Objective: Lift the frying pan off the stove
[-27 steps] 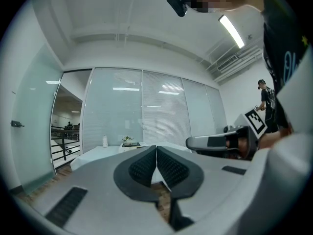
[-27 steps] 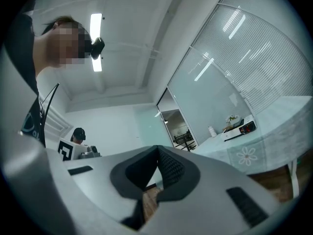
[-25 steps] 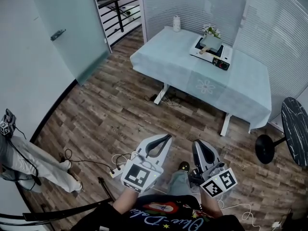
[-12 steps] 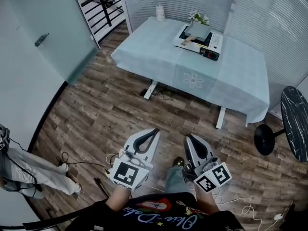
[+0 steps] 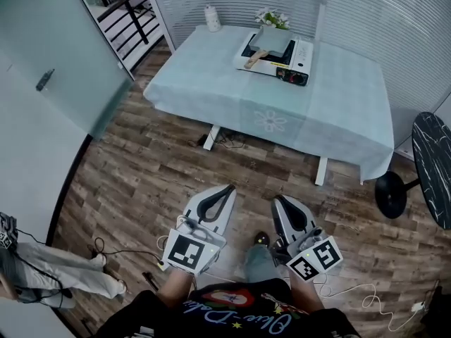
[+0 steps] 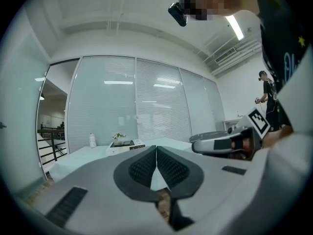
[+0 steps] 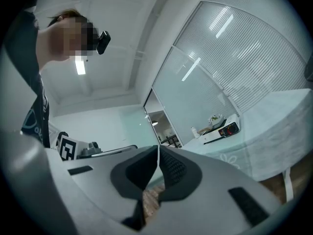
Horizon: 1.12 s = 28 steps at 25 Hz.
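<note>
A square grey frying pan (image 5: 273,39) with a wooden handle (image 5: 251,62) sits on a white portable stove (image 5: 280,60) on the far table (image 5: 338,97), which has a pale teal cloth. Both grippers hang low in front of my body over the wood floor, far from the table. The left gripper (image 5: 227,189) is shut with nothing in it, and so is the right gripper (image 5: 277,201). In the left gripper view the shut jaws (image 6: 156,149) point toward the distant stove (image 6: 122,144). From the right gripper (image 7: 158,148) the stove (image 7: 222,130) shows far off to the right.
A white bottle (image 5: 210,17) and a small flower pot (image 5: 272,17) stand behind the stove. A dark round side table (image 5: 433,178) and a black stool base (image 5: 390,195) are at the right. Cables (image 5: 137,239) lie on the floor. A person (image 5: 42,279) stands at lower left beside a glass door (image 5: 63,62).
The table with the stove has shifted up and left in the head view and looks somewhat nearer. Both grippers stay shut and low in front of me.
</note>
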Tool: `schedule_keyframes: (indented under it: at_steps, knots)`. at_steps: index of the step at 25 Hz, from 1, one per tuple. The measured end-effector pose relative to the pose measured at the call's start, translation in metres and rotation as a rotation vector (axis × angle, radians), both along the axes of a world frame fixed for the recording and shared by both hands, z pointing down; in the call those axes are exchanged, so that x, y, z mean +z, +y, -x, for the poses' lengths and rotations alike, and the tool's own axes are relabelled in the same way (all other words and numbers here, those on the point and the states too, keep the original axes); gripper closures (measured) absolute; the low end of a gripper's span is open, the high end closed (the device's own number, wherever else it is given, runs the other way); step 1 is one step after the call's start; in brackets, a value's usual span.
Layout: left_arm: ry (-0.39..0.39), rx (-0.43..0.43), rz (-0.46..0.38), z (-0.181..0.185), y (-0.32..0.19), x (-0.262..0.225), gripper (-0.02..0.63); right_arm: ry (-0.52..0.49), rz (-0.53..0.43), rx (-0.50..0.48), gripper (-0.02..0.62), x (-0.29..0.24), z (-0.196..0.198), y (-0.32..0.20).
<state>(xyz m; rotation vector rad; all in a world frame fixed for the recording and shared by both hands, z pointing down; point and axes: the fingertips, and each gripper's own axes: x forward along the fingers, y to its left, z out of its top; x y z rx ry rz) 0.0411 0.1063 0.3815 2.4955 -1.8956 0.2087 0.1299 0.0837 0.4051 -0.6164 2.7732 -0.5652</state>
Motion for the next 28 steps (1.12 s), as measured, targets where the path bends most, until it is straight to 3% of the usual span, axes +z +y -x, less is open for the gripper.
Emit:
schedule_keyframes:
  at_steps: [12, 22, 28]
  knots:
    - [-0.023, -0.001, -0.031, -0.007, -0.075, -0.034, 0.602, 0.013, -0.063, -0.019, 0.595, -0.035, -0.012, -0.070]
    - [-0.022, -0.047, -0.042, 0.005, -0.082, -0.045, 0.601, 0.022, -0.090, -0.085, 0.595, -0.044, 0.002, -0.082]
    - [-0.007, -0.005, -0.075, 0.003, -0.102, -0.051, 0.602, 0.027, -0.088, -0.063, 0.595, -0.047, 0.002, -0.097]
